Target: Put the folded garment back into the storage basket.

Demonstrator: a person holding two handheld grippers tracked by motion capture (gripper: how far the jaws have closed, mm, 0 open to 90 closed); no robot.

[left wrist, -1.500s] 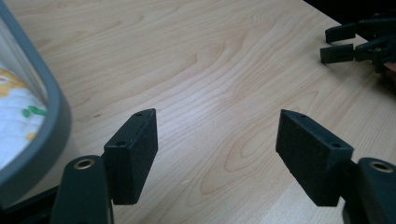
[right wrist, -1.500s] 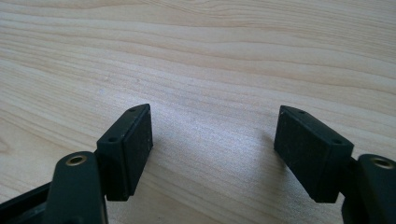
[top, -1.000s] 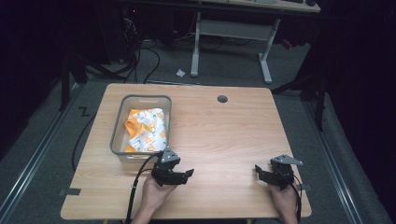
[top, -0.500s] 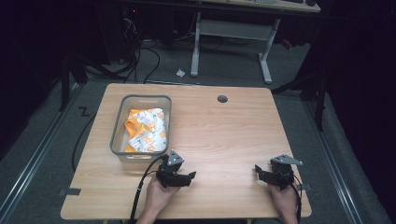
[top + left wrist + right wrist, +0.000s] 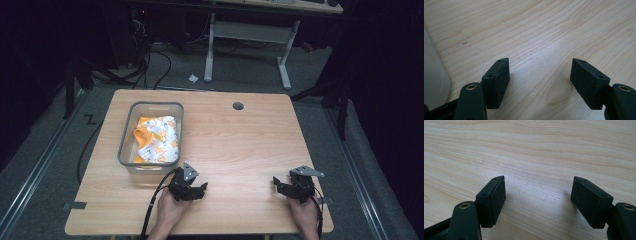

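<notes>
progress: patterned cloth [image 5: 156, 140] seen lying in grey bin [image 5: 126, 150], judged stowed | left gripper [image 5: 196, 190] beside bin, jaws apart, nothing held | right gripper [image 5: 280, 186] well clear of bin, jaws apart, nothing held | nothing left on counter [image 5: 240, 145]

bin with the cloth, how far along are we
Looks done: the orange-and-white cloth lies inside the grey bin. In hand: nothing; the left gripper and right gripper sit open over bare table. Left: nothing visibly waiting outside the bin.

Bare table [image 5: 240, 145] between both grippers; grey bin [image 5: 126, 145] beside the left.
</notes>
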